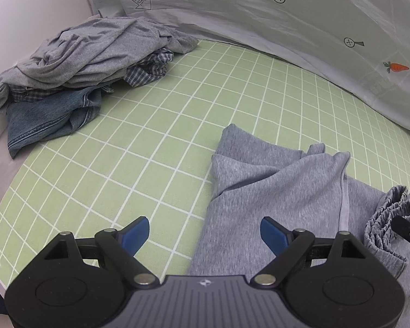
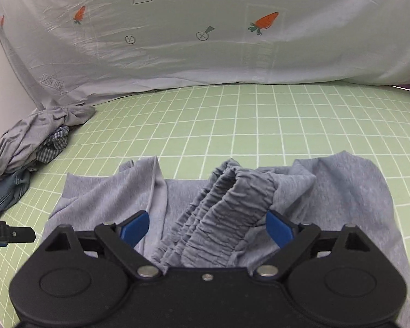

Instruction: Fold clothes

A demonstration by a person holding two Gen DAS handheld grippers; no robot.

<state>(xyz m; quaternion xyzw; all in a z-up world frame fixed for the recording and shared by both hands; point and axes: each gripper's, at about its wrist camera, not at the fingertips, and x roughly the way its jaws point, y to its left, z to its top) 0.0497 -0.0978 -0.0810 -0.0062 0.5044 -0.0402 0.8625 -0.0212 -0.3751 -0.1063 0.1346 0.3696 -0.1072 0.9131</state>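
Observation:
Grey sweatpants (image 1: pixel 273 191) (image 2: pixel 341 191) lie rumpled on the green checked sheet (image 1: pixel 150 136) (image 2: pixel 259 114). Their gathered elastic waistband (image 2: pixel 224 207) (image 1: pixel 385 218) bunches up in the middle. My left gripper (image 1: pixel 205 232) is open, hovering over the garment's left edge, with one blue fingertip over the sheet and the other over grey fabric. My right gripper (image 2: pixel 207 225) is open, its blue pads on either side of the waistband and nothing pinched. A tip of the left gripper shows at the left edge of the right wrist view.
A heap of clothes (image 1: pixel 82 63) (image 2: pixel 35 142) sits at the far left: a grey shirt, a plaid piece, and denim (image 1: pixel 46 120). A pale grey quilt with carrot prints (image 1: pixel 287 27) (image 2: pixel 205 41) rises along the back.

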